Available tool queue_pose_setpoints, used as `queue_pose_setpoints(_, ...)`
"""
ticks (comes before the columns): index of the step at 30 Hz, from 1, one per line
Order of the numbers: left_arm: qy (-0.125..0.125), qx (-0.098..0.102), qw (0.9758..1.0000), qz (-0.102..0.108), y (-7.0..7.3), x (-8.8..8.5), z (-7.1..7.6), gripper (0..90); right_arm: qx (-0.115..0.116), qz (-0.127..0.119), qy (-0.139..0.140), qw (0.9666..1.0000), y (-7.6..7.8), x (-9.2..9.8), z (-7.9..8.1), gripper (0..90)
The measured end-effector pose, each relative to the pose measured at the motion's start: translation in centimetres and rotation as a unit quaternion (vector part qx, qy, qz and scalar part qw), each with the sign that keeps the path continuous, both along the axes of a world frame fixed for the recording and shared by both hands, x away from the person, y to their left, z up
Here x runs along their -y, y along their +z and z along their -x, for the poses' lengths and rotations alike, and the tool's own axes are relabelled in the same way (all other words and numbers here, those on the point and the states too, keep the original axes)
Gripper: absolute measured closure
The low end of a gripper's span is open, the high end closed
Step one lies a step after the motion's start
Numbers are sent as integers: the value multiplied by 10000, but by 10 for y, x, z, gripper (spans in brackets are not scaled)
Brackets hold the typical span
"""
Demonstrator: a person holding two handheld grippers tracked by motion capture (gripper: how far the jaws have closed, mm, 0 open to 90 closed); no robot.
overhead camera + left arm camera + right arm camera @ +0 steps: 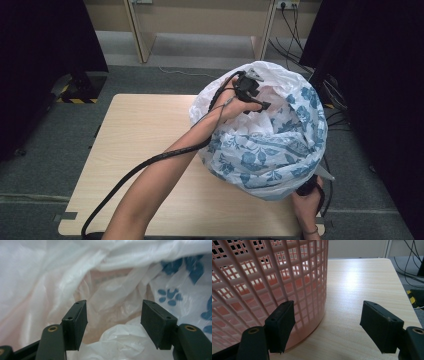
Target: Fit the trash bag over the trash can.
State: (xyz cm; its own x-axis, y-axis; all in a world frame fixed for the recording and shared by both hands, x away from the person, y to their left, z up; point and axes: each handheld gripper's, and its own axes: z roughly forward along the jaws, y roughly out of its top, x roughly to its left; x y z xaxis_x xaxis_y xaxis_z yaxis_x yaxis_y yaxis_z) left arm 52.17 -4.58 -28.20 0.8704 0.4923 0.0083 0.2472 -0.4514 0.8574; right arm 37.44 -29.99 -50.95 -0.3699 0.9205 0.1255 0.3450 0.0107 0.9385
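Lining step: left claw [113, 325] gapes empty inside the plastic bag [270, 150] draped over the pink basket [262, 290] on the table [145, 150]. Right claw [328, 327], also wide and empty, waits beside the basket's base. Next, probably press the liner down.

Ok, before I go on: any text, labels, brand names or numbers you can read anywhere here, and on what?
None can be read.
The plastic bag carries only a blue flower and paw-print pattern, no letters.
The pink lattice basket and the wooden table bear no label.
The yellow-black hazard stripes on the floor are a marking, not text.
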Motion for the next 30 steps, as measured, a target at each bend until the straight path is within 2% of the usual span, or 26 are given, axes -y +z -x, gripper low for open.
queue_pose_setpoints(5,-38,83,10000,29,9,2,2,375,-2,2,-4,10000,0,0,0,278)
queue_pose_setpoints(10,-250,85,9997,4,14,15,9,375,-11,-3,-1,10000,0,0,0,278)
queue_pose_setpoints(15,-500,107,9984,-242,13,32,16,375,-21,-17,2,10000,0,0,0,278)
queue_pose_setpoints(27,-884,103,9954,-356,9,60,26,378,-25,-25,2,10000,0,0,0,278)
queue_pose_setpoints(30,-1052,90,9934,-444,3,66,29,379,-25,-25,1,10000,0,0,0,278)
